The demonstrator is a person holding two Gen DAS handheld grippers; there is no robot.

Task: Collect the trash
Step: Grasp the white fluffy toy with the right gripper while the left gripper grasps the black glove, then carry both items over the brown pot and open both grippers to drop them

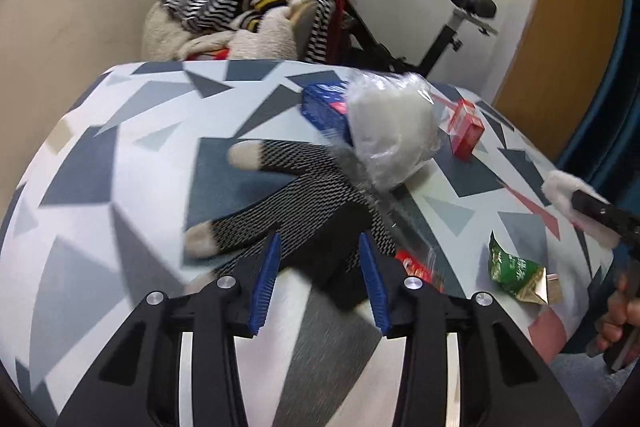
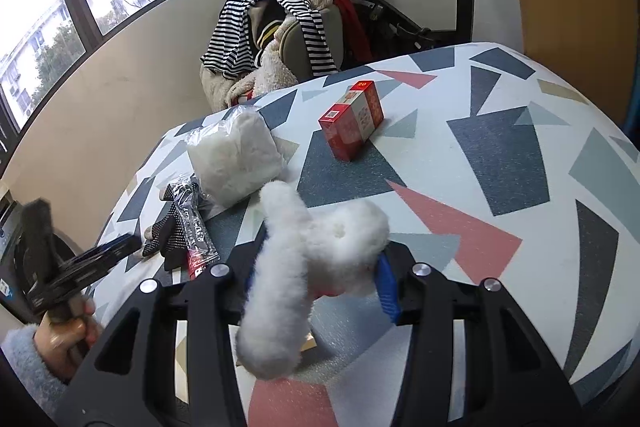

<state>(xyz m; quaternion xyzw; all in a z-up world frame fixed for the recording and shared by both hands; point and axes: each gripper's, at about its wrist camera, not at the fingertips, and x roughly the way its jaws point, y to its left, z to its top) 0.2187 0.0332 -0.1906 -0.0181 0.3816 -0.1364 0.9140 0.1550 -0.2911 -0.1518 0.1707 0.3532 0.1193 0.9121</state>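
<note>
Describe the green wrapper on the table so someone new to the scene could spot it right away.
Start at the table with the geometric triangle-print cloth. In the left wrist view, follow its near right edge, past the black-and-white knit glove and the clear bag of white fluff. The green wrapper lies there alone: crumpled, torn open, showing gold foil lining, the only green item among red and blue boxes.

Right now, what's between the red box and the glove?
The clear bag of white fluff lies between the red box and the patterned glove, seen from the right wrist.

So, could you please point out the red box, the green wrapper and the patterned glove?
red box (image 2: 352,121): right wrist view, front face.
green wrapper (image 1: 514,273): left wrist view, crumpled middle.
patterned glove (image 1: 296,187): left wrist view, palm.
</note>
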